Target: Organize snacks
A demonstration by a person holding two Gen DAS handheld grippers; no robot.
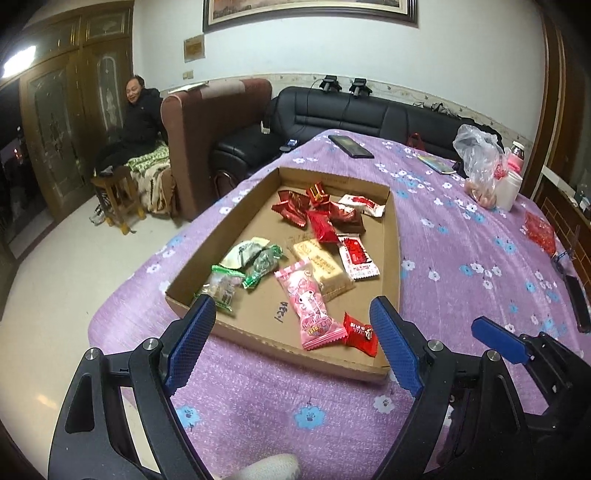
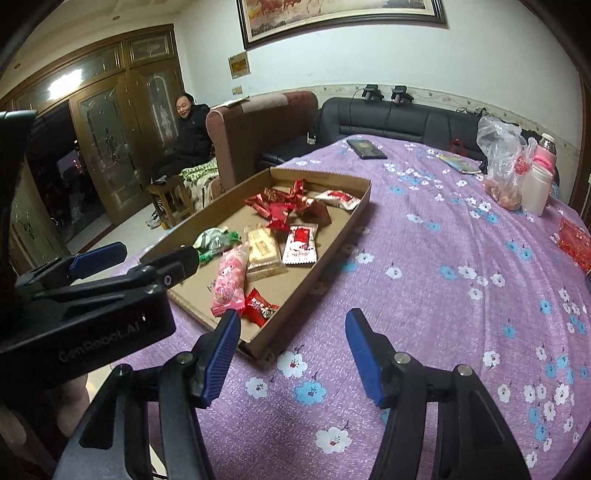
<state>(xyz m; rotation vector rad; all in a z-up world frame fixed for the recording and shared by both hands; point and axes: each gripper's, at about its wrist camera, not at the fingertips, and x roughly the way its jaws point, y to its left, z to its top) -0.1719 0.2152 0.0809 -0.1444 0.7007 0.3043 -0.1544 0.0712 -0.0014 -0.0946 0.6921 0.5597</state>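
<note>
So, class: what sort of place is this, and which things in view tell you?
Most likely a home living room: a black leather sofa, a framed picture on the wall, and a table under a purple flowered cloth with a snack tray.

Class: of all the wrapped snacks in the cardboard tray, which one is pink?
The long pink packet near the tray's front edge; the others are red, green, white or beige.

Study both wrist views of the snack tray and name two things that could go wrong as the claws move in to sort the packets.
1. The small red candy lies against the pink packet in the cardboard tray's near corner, so the open left claw may pinch both.
2. The right claw hovers open just outside that low wall; both claws converge on one corner and might collide or shove the light tray across the purple tablecloth.
</note>
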